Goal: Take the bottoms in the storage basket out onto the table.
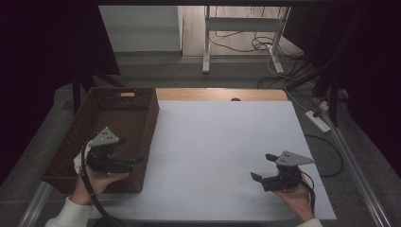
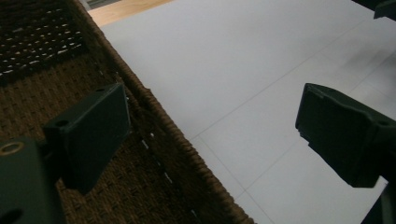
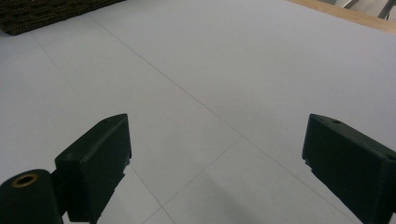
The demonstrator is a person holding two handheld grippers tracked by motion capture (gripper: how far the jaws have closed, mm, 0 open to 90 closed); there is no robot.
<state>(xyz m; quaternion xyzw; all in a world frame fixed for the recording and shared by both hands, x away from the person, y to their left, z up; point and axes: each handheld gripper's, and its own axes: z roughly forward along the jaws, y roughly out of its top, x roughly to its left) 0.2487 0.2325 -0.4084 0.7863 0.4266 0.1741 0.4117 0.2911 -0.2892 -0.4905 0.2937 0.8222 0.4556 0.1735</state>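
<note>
A brown woven basket (image 1: 124,109) stands on the left side of the white tabletop (image 1: 222,142). My left gripper (image 1: 131,150) hovers over the basket's near right corner, open and holding nothing. In the left gripper view its jaws (image 2: 212,116) straddle the basket's right rim (image 2: 159,121), one over the weave and one over the white surface. My right gripper (image 1: 263,166) is low over the near right of the table, pointing left. It is open and empty, with bare white surface between its jaws (image 3: 219,135). A small white patch (image 1: 78,163) shows beside the left hand; I cannot tell what it is.
A strip of wooden table (image 1: 222,94) runs along the far edge. Beyond it stand a white desk frame (image 1: 206,42) and loose cables (image 1: 265,45) on the floor. A power strip (image 1: 318,120) lies off the right side. The basket's corner (image 3: 46,14) shows far left in the right gripper view.
</note>
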